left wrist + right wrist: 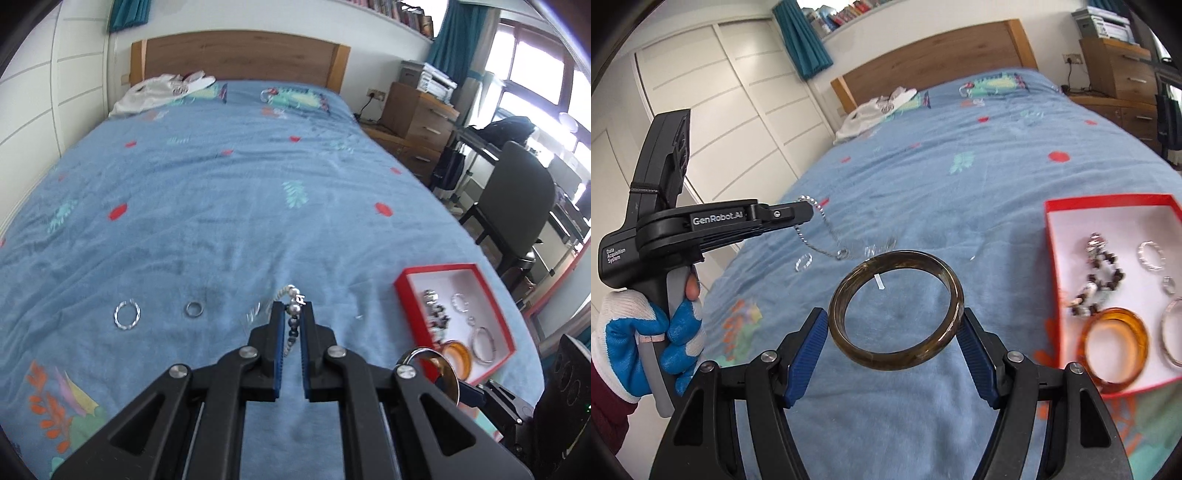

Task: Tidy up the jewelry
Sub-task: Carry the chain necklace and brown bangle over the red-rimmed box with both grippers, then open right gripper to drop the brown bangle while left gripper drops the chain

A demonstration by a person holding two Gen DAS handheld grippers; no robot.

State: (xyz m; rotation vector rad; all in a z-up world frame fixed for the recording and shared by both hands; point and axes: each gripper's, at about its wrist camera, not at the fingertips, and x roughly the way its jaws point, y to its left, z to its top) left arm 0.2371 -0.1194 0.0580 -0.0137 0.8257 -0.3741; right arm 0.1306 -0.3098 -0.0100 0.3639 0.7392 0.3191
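Above blue bed [207, 206]: left gripper [293, 314] jaws clenched on beaded chain [294, 295]; right gripper [892, 325] jaws grasping brown bangle [895, 310]; red box [1108, 206] nearby.

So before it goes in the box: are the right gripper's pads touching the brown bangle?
Touching. The right wrist view shows the brown bangle lifted off the bed, wedged between both blue pads of the right gripper.

The left hand-held gripper [293, 314] is clamped shut, pointing toward 12 o'clock; the right hand-held gripper [894, 325] stands wide, gripping.
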